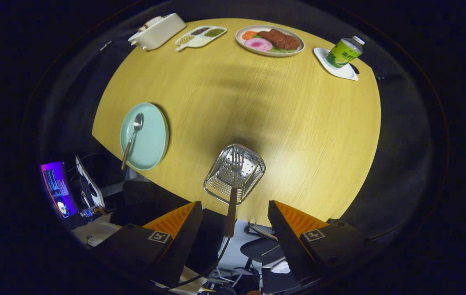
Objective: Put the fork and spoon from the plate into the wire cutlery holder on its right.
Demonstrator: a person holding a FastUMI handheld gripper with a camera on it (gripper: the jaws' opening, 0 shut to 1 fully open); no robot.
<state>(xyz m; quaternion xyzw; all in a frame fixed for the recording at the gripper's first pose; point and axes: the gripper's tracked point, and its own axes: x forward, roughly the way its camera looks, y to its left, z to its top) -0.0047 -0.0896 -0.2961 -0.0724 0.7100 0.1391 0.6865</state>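
A pale green plate (151, 139) lies near the round wooden table's front edge, left of the fingers. On it rests the spoon (132, 137), bowl pointing away and handle hanging over the plate's near rim. Just ahead of the fingers, to the plate's right, stands the wire cutlery holder (253, 168). The fork (233, 192) leans in it, tines down inside and dark handle sticking out toward me. My gripper (235, 205) is open, held above the holder. The fork's handle runs through the wide gap between the fingers, and neither finger touches it.
Along the table's far side stand a white box (157, 30), a divided dish of beans (201, 36), a plate of food (270, 40) and a green bottle (343, 52) on a white coaster. The table edge (175, 192) passes just below the holder; a chair (257, 250) and a lit screen (55, 186) lie beyond it.
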